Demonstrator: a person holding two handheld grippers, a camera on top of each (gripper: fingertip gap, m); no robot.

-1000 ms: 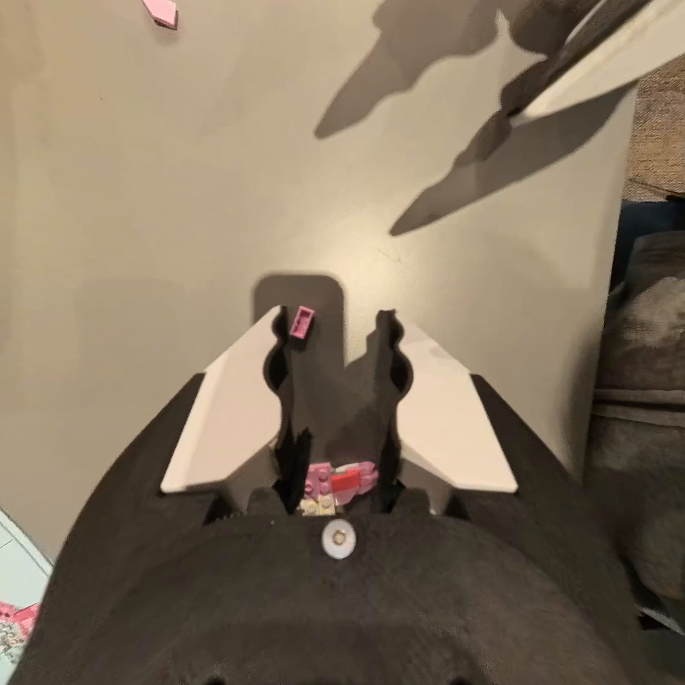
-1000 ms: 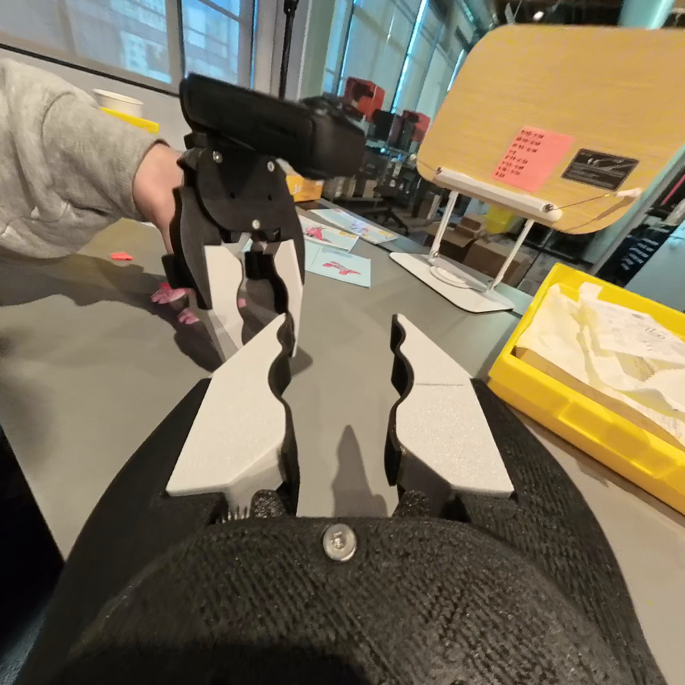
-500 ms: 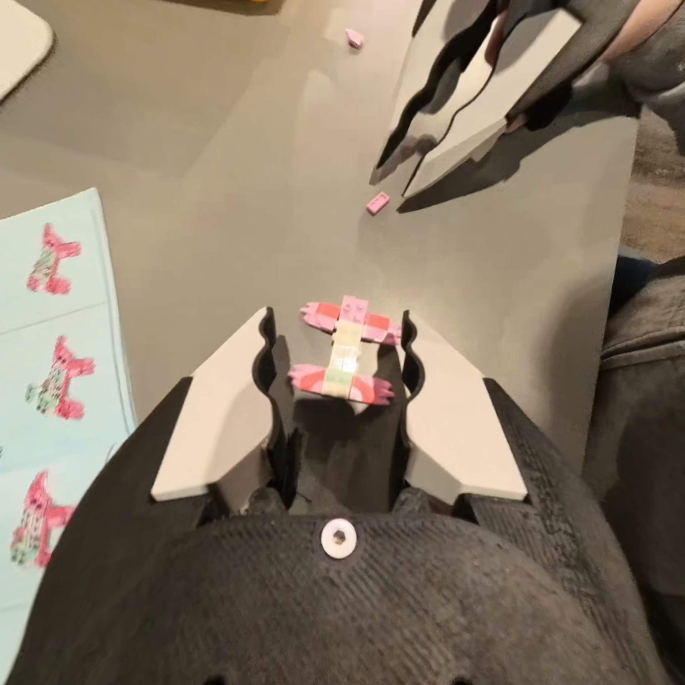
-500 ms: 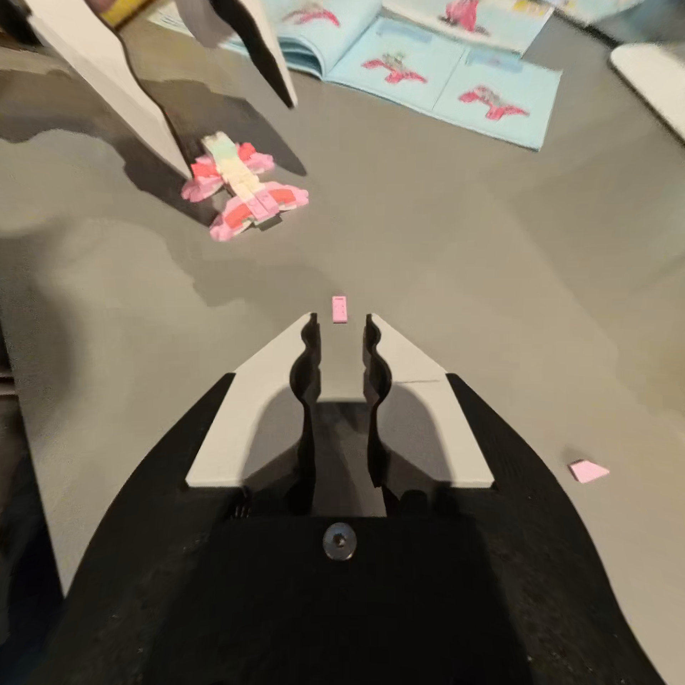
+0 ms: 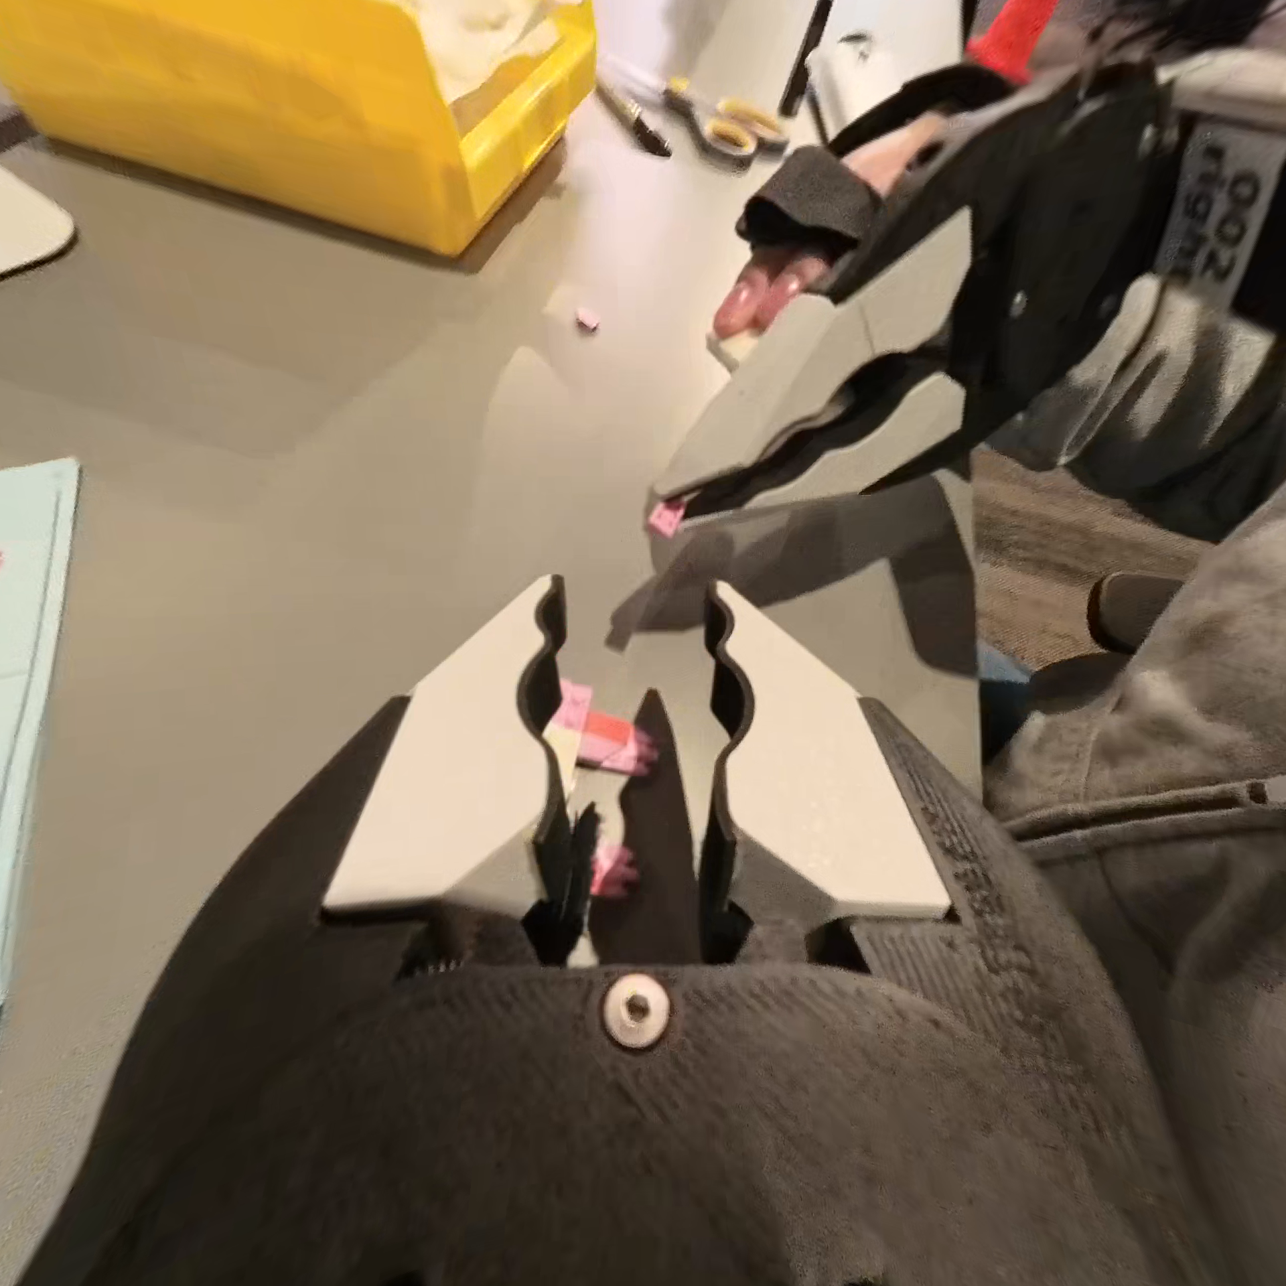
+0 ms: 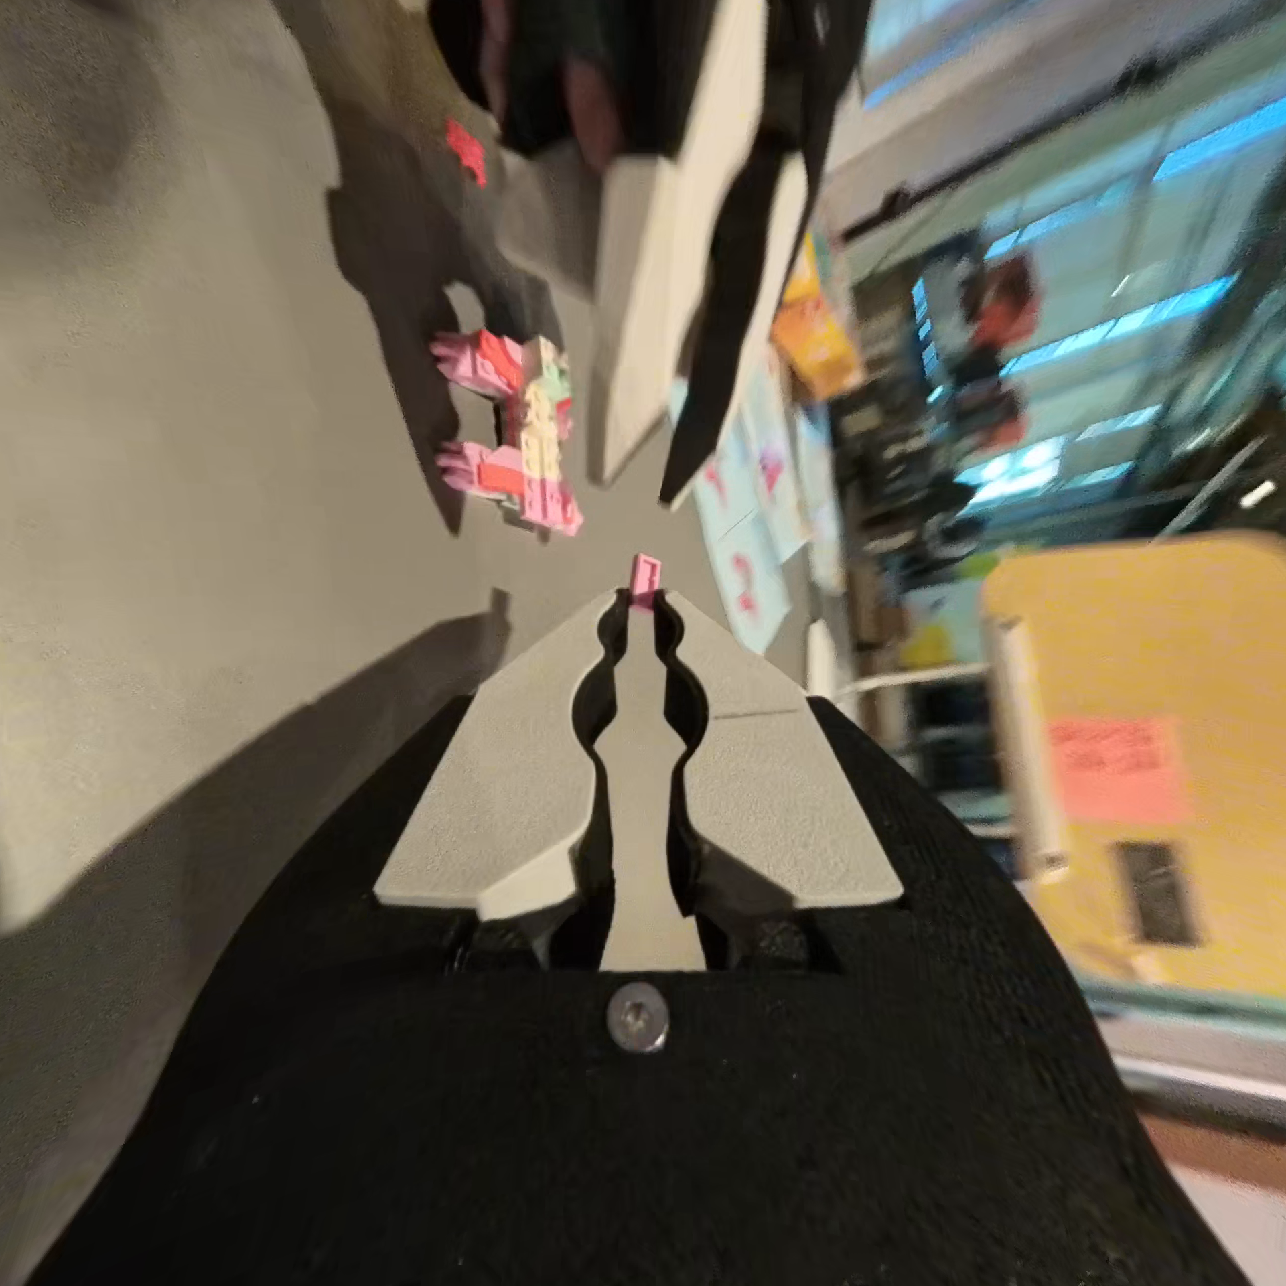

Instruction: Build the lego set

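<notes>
Since half a second ago, the small pink plate point(image 6: 646, 583) has been lifted off the desk point(image 5: 278, 417) and is pinched at the tips of the right gripper point(image 6: 641, 600), jaws closed on it. The left gripper point(image 5: 630, 626) is held open over the partly built pink model point(image 6: 518, 424), which lies on the desk. By the look of it, this plate remains to be pressed on; another loose piece point(image 5: 588, 319) lies farther off.
</notes>
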